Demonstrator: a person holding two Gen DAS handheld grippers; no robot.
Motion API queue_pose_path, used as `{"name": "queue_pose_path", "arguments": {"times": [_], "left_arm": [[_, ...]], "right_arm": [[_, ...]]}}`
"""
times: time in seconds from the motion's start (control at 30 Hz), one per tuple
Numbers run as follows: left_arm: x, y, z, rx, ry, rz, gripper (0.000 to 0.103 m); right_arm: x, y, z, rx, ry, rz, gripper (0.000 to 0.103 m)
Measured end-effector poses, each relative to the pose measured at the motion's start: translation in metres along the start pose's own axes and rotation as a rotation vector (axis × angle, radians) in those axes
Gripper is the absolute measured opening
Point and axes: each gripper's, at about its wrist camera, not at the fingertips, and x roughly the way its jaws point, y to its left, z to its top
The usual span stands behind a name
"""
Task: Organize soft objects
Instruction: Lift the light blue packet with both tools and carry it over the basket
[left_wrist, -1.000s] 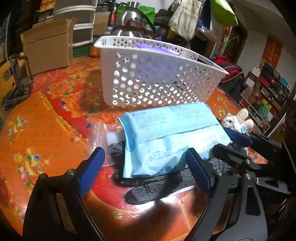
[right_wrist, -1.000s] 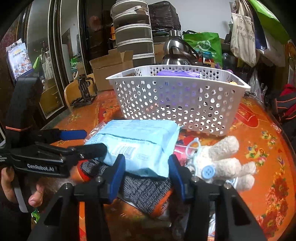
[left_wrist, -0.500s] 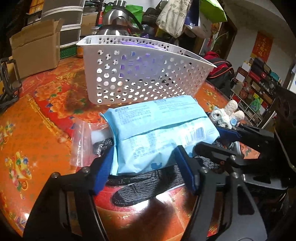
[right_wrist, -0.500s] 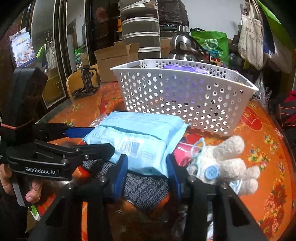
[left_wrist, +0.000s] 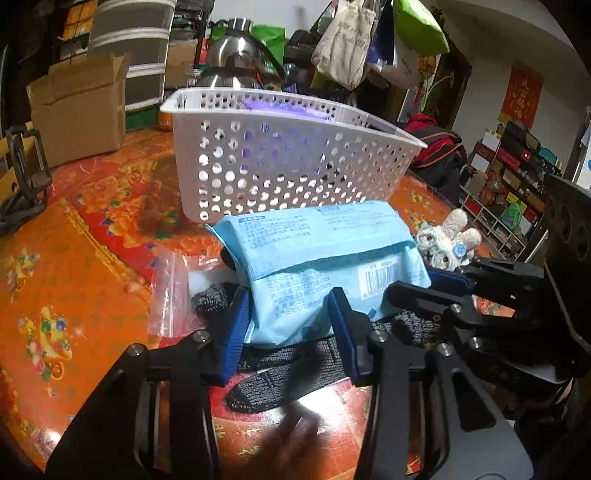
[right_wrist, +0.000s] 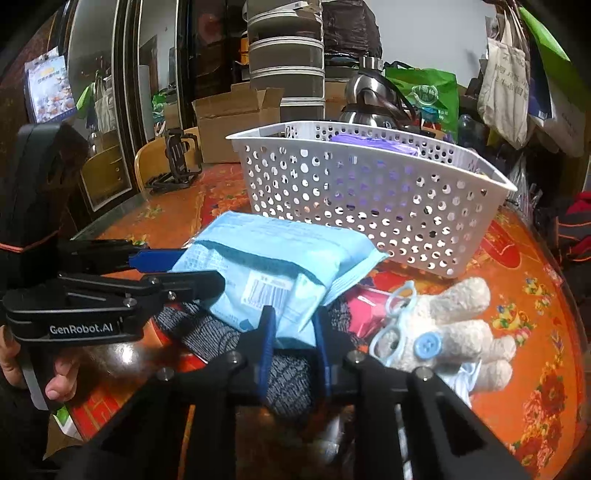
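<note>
A light blue soft pack (left_wrist: 325, 258) lies on dark grey knit gloves (left_wrist: 280, 373) in front of a white perforated basket (left_wrist: 295, 162). My left gripper (left_wrist: 288, 325) is shut on the pack's near left end. My right gripper (right_wrist: 293, 328) is shut on its other end; the pack (right_wrist: 280, 266) looks lifted off the gloves (right_wrist: 236, 339). The basket (right_wrist: 369, 199) holds a purple item (right_wrist: 373, 142). A cream plush toy with blue buttons (right_wrist: 443, 332) lies to the right; it also shows in the left wrist view (left_wrist: 448, 240).
An orange-red flowered tablecloth (left_wrist: 74, 258) covers the table. A clear zip bag (left_wrist: 173, 291) lies left of the gloves. A cardboard box (left_wrist: 77, 107) and a steel kettle (left_wrist: 236, 55) stand behind the basket. A pink packet (right_wrist: 369, 299) lies under the plush toy.
Both grippers have closed from wide open onto the ends of the blue pack. The pack has bunched between the pads and risen slightly toward the basket.
</note>
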Motion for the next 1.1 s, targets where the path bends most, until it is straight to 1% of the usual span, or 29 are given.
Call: {"name": "queue_pose_path", "arguments": {"times": [0.1,0.23,0.37,0.57,0.7,0.87,1.0,1.1], "left_arm": [[-0.009,0.001,0.001,-0.003,-0.033,-0.012,0.038],[-0.019,-0.006,0.003,0.01,-0.069,0.0,0.037],[-0.033,-0.013,0.008,0.023,-0.107,0.008,0.037],[-0.058,-0.024,0.019,0.039,-0.165,0.022,0.037],[-0.073,-0.034,0.033,0.056,-0.199,0.033,0.037],[-0.088,-0.049,0.065,0.079,-0.238,0.04,0.037],[-0.096,-0.06,0.11,0.1,-0.269,0.035,0.037],[-0.094,-0.063,0.147,0.112,-0.274,0.031,0.037]], "right_arm": [[-0.005,0.0,-0.001,0.004,-0.023,0.006,0.017],[-0.014,0.004,0.002,-0.016,-0.056,-0.019,0.016],[-0.025,0.004,0.006,-0.014,-0.09,-0.015,0.016],[-0.049,0.009,0.016,-0.025,-0.147,-0.028,0.016],[-0.065,0.009,0.026,-0.033,-0.178,-0.042,0.016],[-0.082,0.002,0.052,-0.037,-0.215,-0.06,0.016],[-0.094,-0.013,0.089,-0.034,-0.253,-0.074,0.015],[-0.098,-0.027,0.12,-0.027,-0.27,-0.078,0.015]]}}
